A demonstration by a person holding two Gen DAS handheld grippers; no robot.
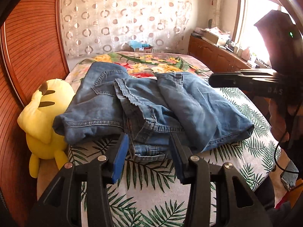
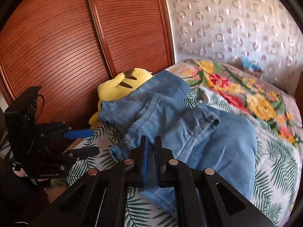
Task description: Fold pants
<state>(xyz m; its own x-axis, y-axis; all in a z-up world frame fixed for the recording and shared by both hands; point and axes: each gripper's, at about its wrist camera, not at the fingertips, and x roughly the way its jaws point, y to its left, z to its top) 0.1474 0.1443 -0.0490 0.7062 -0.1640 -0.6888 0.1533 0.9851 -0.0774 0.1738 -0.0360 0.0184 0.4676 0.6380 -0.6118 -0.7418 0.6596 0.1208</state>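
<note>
Blue denim pants [image 1: 151, 109] lie folded in a loose pile on the leaf-print bedspread [image 1: 151, 189]; they also show in the right wrist view [image 2: 189, 132]. My left gripper [image 1: 149, 141] is open and empty, its fingers at the near hem of the pile. It also shows at the left of the right wrist view [image 2: 90, 141], open. My right gripper [image 2: 150, 143] has its jaws nearly closed, a thin gap between the pads, just above the denim with no cloth seen between them. Its body shows at the right of the left wrist view, fingertips [image 1: 214, 80] over the pile's far right.
A yellow plush toy [image 1: 45, 117] lies at the bed's left edge against the wooden wardrobe doors [image 1: 32, 37]. A floral blanket [image 1: 151, 62] covers the far bed. A wooden cabinet [image 1: 214, 54] with clutter stands at right under the window.
</note>
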